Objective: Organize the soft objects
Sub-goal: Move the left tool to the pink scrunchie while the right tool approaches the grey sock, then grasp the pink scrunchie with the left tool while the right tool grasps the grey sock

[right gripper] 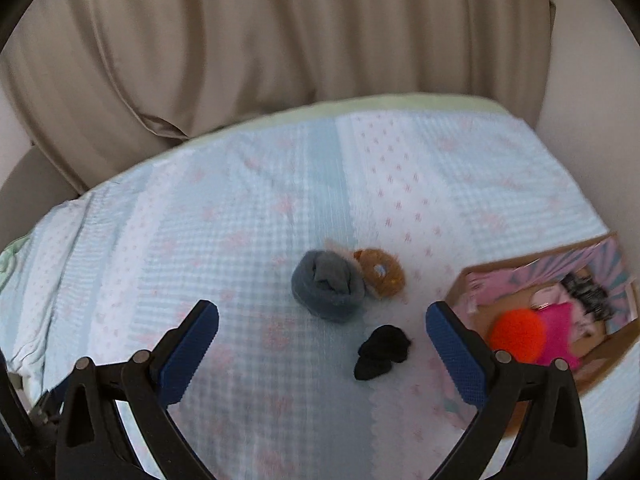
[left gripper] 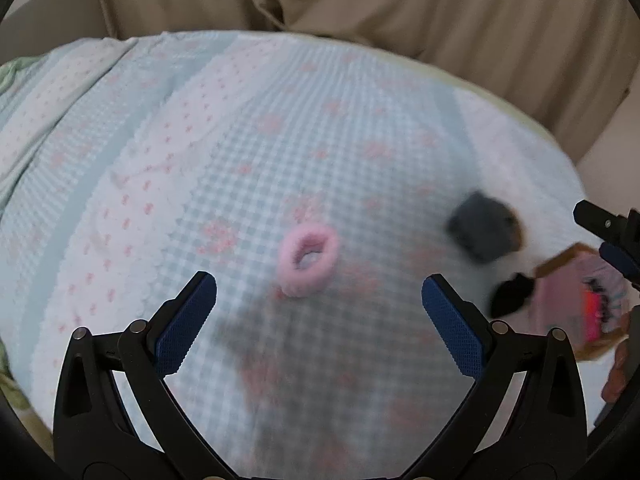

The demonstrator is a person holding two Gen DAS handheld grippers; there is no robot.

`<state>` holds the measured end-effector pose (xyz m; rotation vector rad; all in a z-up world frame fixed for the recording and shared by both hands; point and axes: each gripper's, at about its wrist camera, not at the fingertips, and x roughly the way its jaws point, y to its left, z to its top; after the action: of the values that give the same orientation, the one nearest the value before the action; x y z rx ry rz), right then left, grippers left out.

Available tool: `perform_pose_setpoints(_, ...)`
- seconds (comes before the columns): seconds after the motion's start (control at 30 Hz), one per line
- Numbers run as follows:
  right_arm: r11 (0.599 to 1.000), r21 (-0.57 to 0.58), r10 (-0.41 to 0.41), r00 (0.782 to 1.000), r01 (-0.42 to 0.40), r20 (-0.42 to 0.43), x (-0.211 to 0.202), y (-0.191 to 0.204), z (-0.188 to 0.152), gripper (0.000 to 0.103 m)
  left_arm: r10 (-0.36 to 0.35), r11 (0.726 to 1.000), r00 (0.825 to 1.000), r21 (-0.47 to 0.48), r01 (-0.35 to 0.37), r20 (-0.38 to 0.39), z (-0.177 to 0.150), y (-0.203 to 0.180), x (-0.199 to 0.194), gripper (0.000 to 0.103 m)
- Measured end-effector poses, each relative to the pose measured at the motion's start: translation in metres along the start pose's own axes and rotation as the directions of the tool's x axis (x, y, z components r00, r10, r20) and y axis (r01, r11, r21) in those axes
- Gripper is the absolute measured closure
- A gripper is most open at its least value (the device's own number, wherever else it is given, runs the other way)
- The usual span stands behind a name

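My left hand-held gripper (left gripper: 319, 294) hung released just below the pink hair tie (left gripper: 308, 261); my right hand-held gripper (right gripper: 322, 322) was released too, near the black sock (right gripper: 382, 352).

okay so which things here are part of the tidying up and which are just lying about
Part of the job: pink scrunchie, grey sock roll, brown scrunchie, black sock, box holding an orange pompom.

Just there: bedspread, curtain.
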<state>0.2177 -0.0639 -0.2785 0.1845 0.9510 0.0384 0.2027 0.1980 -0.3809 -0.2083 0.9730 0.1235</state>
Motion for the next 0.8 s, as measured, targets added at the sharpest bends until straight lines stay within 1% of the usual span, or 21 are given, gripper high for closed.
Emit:
perform_pose_setpoints(0.07,1.000,0.022,-0.008,1.000,0.009,-0.025,0.032,0.001,-0.008,0.000,0.003,1.000,1.000,-0.017,-0.003,-0.015,-0.008,0.003,0.031,0.002)
perform_pose_setpoints(0.17,0.998,0.062,-0.024,0.999,0.027,-0.045,0.071,-0.001,-0.017,0.000,0.004,0.999,1.000,-0.044,-0.005,-0.031,-0.017,0.004,0.065,0.002)
perform_pose_setpoints(0.37,0.992,0.115,-0.040,0.998,0.045,-0.049,0.122,-0.002,-0.023,0.000,0.035,0.996,0.999,-0.076,-0.038,-0.032,-0.023,0.003,0.103,0.002)
perform_pose_setpoints(0.4,0.992,0.119,-0.045,0.998,0.050,-0.049,0.128,-0.002,-0.023,0.000,0.051,0.995,0.998,-0.088,-0.054,-0.034,-0.023,0.004,0.110,0.002)
perform_pose_setpoints(0.53,0.988,0.148,-0.038,0.997,0.048,-0.068,0.153,0.000,-0.022,0.000,0.075,0.986,0.997,-0.149,-0.079,-0.034,-0.020,0.008,0.125,0.002)
perform_pose_setpoints(0.6,0.986,0.162,-0.035,0.997,0.045,-0.064,0.161,0.001,-0.020,0.000,0.082,0.982,0.996,-0.166,-0.087,-0.035,-0.018,0.010,0.130,0.007)
perform_pose_setpoints(0.67,0.983,0.177,-0.032,0.997,0.043,-0.065,0.168,0.001,-0.016,0.001,0.111,0.981,0.993,-0.153,-0.116,-0.038,-0.013,0.009,0.134,0.019)
perform_pose_setpoints(0.7,0.981,0.188,-0.034,0.997,0.046,-0.069,0.171,0.000,-0.014,0.004,0.117,0.981,0.992,-0.152,-0.122,-0.041,-0.011,0.010,0.135,0.022)
perform_pose_setpoints(0.73,0.979,0.198,-0.032,0.997,0.046,-0.070,0.174,-0.001,-0.013,0.007,0.112,0.980,0.993,-0.160,-0.117,-0.042,-0.009,0.012,0.136,0.026)
perform_pose_setpoints(0.8,0.974,0.220,-0.031,0.996,0.048,-0.079,0.179,-0.004,-0.010,0.017,0.105,0.979,0.994,-0.174,-0.110,-0.040,-0.007,0.015,0.135,0.036)
